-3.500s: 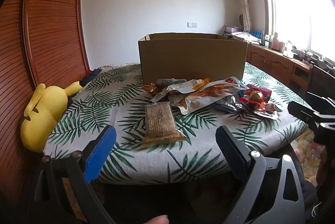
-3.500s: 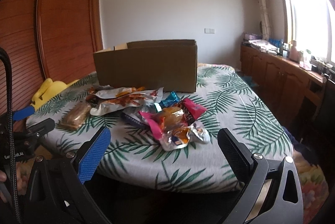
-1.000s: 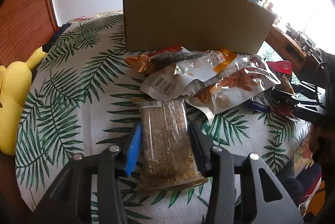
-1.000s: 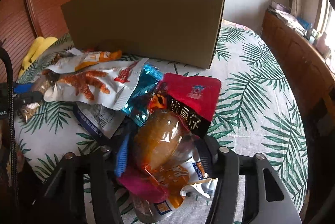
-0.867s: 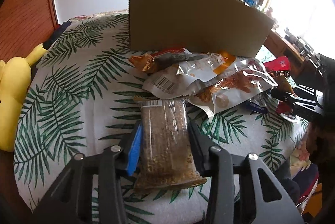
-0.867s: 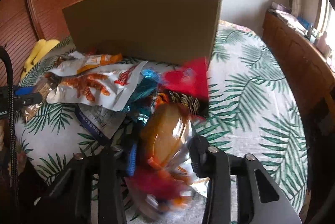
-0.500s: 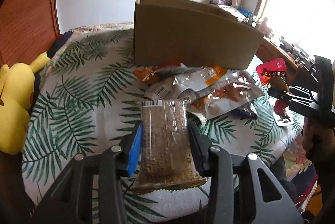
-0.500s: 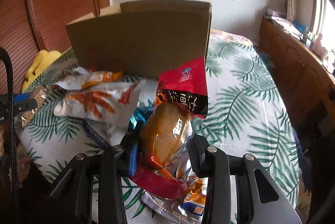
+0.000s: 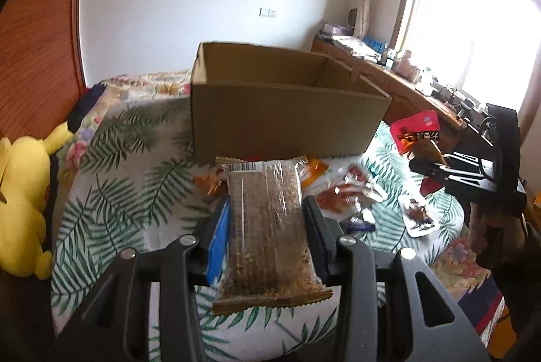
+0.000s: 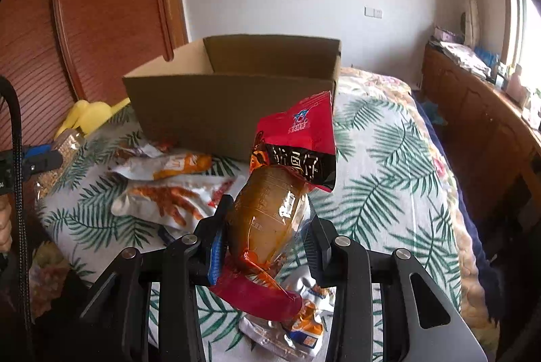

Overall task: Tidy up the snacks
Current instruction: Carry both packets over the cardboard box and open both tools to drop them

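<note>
- Surface (image 9: 111,138): leaf-print cloth, in a room with wood panelling and a bright window; one yellow plush toy (image 9: 23,203) at its left edge.
- Cardboard box (image 9: 284,111): one, open-topped; its inside now shows, where 3.5 s ago only the outer wall did.
- Left gripper (image 9: 267,226): jaws pinching one grain bar (image 9: 267,223), previously flat on the cloth, now lifted before the box.
- Right gripper (image 10: 267,236): jaws pinching one red snack bag (image 10: 287,179), raised.
- Loose packets (image 10: 162,193): several remain on the cloth; count unclear.

Palm-print bed (image 9: 111,199), cardboard box (image 9: 284,121), snack packets (image 10: 169,189)
</note>
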